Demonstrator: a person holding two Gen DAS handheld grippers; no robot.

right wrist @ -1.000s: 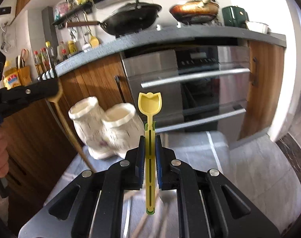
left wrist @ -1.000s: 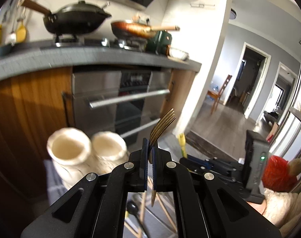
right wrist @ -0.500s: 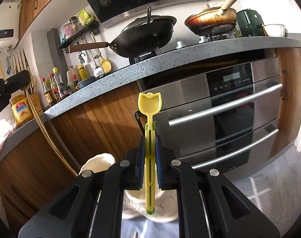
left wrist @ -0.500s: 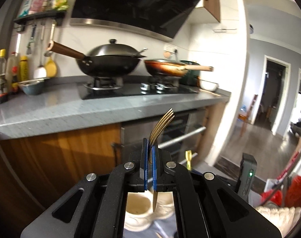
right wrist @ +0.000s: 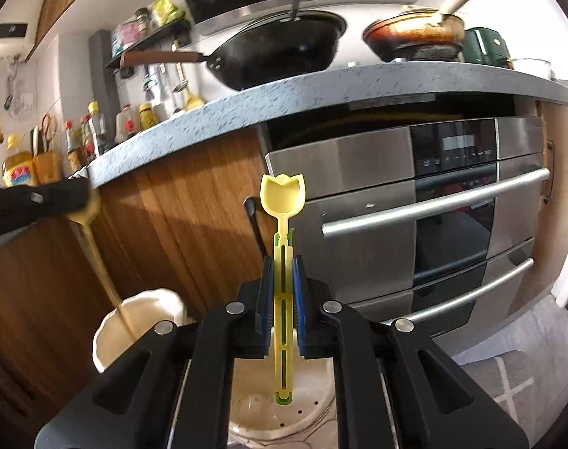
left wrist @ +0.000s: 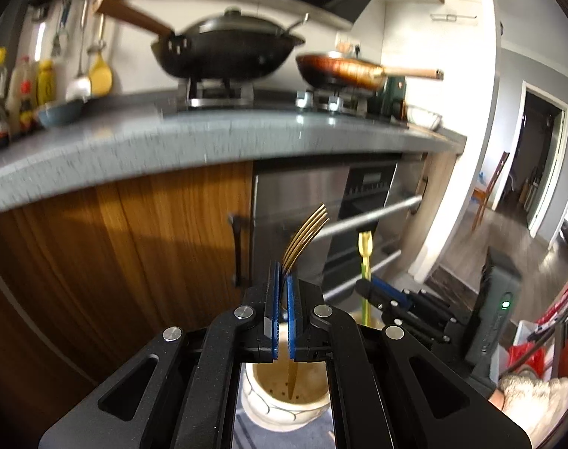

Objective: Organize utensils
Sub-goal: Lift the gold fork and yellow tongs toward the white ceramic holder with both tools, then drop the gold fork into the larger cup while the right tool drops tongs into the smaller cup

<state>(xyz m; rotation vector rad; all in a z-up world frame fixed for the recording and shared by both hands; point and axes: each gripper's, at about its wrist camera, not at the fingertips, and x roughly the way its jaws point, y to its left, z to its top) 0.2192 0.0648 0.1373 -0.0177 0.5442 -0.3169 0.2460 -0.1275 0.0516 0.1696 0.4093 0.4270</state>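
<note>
Since half a second ago both tools have dropped lower: the cream holders, then only partly in view at the bottom, now sit right under the utensil handles, and the counter edge has risen in both views.

The left gripper [left wrist: 283, 280] pinches a gold fork [left wrist: 305, 237] between its blue pads [left wrist: 273, 299], tines up and leaning right, its thin handle tip hanging inside the mouth of a cream ceramic holder [left wrist: 284, 409] with small holes in its bottom. The right gripper [right wrist: 283, 273] is clamped on a yellow plastic spoon [right wrist: 283, 196] with a tulip-shaped bowl and a slotted handle that turns green at the end; it stands upright, its lower end over the perforated floor of the second holder [right wrist: 284, 411].

In the right view the fork's handle slants down from the left tool into the left-hand holder [right wrist: 141, 310], which stands just beside the other one.

Count: two holders, one fork, one spoon, two grippers. Far behind, on the grey counter [right wrist: 321, 86], stand one black wok [right wrist: 280, 50] and one copper frying pan [right wrist: 414, 35]; below it is a steel oven [right wrist: 452, 202] beside wooden cabinet doors [right wrist: 179, 205].
</note>
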